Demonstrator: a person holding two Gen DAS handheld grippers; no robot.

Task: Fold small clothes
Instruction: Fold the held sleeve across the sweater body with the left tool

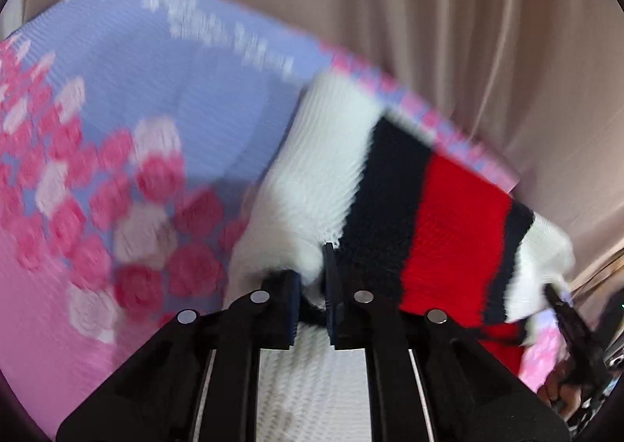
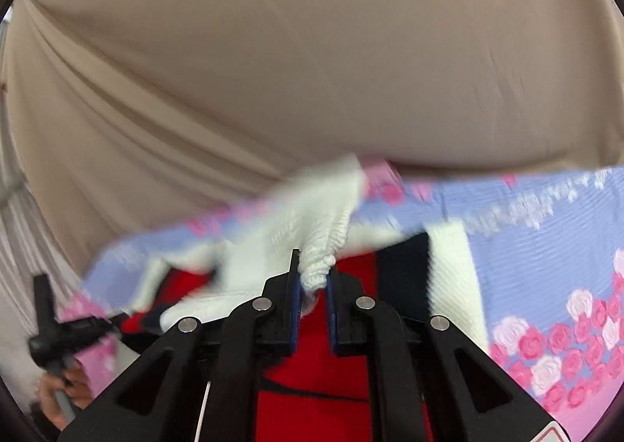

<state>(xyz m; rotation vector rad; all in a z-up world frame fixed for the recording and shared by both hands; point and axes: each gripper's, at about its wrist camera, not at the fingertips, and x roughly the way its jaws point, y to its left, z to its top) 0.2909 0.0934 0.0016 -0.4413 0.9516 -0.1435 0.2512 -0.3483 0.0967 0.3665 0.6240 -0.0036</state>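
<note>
A small knit sweater (image 1: 390, 184), white with navy and red stripes, lies partly lifted over a flowered blue and pink mat (image 1: 117, 98). My left gripper (image 1: 312, 278) is shut on the sweater's white edge, with white knit bunched between its fingers. In the right wrist view, the sweater (image 2: 312, 215) shows its white part raised and its red part below the jaws. My right gripper (image 2: 314, 278) is shut on a bunched white fold of it. The other gripper (image 2: 50, 329) and a hand show at the lower left there. The view is blurred by motion.
A beige curtain (image 2: 312, 71) hangs close behind the mat (image 2: 546, 231) and fills the background of both views. The mat's far edge (image 1: 448, 122) runs just behind the sweater. The other gripper (image 1: 569, 317) and a hand appear at the lower right of the left wrist view.
</note>
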